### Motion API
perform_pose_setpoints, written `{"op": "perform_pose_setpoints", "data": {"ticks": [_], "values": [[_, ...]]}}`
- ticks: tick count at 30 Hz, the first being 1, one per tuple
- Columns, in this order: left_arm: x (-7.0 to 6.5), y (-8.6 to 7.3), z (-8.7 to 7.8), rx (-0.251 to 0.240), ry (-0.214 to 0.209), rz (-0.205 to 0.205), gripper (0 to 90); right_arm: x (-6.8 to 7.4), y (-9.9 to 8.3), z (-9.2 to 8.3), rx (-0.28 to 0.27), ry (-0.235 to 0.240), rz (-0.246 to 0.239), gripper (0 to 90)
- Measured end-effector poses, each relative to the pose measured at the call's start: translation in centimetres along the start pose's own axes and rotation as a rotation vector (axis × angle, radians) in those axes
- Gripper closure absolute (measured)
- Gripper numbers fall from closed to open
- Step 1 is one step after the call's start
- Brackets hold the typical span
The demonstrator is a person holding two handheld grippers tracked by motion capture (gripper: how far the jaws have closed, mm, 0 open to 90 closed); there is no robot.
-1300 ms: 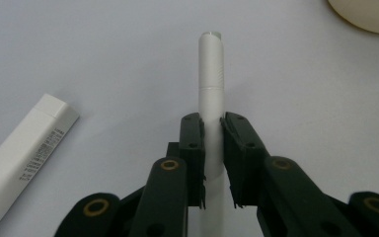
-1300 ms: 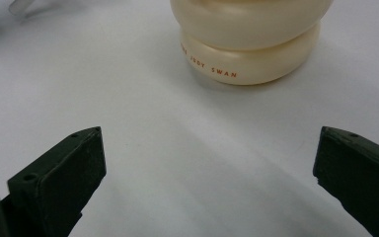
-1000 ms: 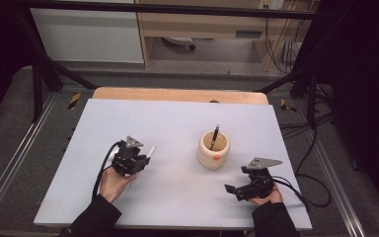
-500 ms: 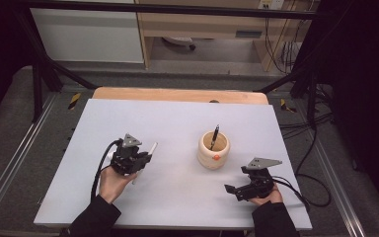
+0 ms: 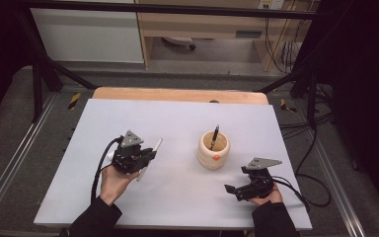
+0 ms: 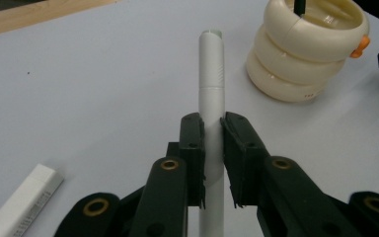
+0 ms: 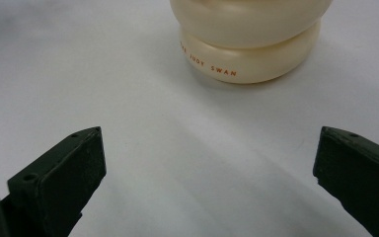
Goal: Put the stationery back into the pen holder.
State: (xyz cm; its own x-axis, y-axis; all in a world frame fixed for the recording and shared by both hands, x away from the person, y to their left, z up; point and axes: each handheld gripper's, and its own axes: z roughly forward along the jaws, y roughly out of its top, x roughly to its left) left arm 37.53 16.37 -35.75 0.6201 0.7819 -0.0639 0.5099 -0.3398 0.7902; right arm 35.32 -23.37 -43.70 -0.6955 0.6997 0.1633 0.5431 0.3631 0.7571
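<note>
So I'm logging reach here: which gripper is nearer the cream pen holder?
Right, narrowly. The right gripper sits just in front of the cream pen holder, toward the person, jaws open. The left gripper is farther off to its left, shut on a white pen.

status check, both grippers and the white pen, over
Left gripper shut on white pen. Right gripper open, empty, facing cream holder. Path to holder clear.
</note>
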Motion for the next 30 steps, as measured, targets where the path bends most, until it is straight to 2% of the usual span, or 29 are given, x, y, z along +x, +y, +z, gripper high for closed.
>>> {"op": "perform_pose_setpoints", "data": {"ticks": [8,11,21,24,30], "values": [[-0.6,1.3,-0.2,-0.047,-0.012,0.015,78.5,0.0,0.0,0.0,0.003,0.001,0.001,0.4],[-1.0,2.1,-0.3,-0.075,-0.029,0.015,78.4,0.0,0.0,0.0,0.003,0.001,0.001,0.4],[-2.0,4.3,0.5,-0.127,-0.069,0.015,78.4,0.0,0.0,0.0,0.0,0.002,0.001,0.4],[-2.5,5.4,0.7,-0.161,-0.091,0.025,78.4,0.0,0.0,0.0,0.002,0.001,0.0,0.4],[-3.2,6.6,1.1,-0.196,-0.107,0.029,78.4,0.0,0.0,0.0,0.0,0.0,-0.001,0.4]]}}
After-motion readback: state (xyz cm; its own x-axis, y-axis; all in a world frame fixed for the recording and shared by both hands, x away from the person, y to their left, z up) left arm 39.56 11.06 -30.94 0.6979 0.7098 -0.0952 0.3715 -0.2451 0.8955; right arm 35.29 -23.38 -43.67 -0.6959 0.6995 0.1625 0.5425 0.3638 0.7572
